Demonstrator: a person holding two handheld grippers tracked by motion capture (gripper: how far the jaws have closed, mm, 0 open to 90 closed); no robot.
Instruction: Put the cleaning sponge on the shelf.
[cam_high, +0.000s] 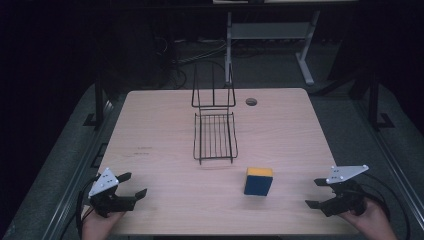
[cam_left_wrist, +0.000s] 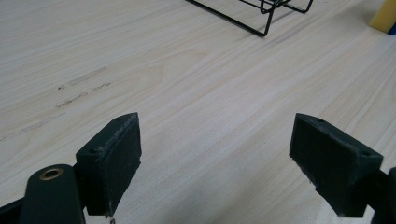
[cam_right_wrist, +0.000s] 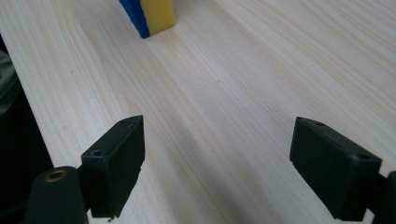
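dim high view, dark surround; table (cam_high: 165, 200) evenly lit; gripper views bright, soft shadows, slight blur.

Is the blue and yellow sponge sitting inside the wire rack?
No, the sponge stands on the bare table, apart from the wire rack.

Bare pale wooden desk (cam_high: 150, 130) lies open ahead of the left tool (cam_high: 131, 186), through to the black wire rack (cam_high: 215, 136) at centre. Ahead of the right tool (cam_high: 316, 193), open desk runs to the blue-and-yellow sponge block (cam_high: 258, 181), standing just before the rack's near right corner. Both tools' jaws are spread wide, nothing between them.
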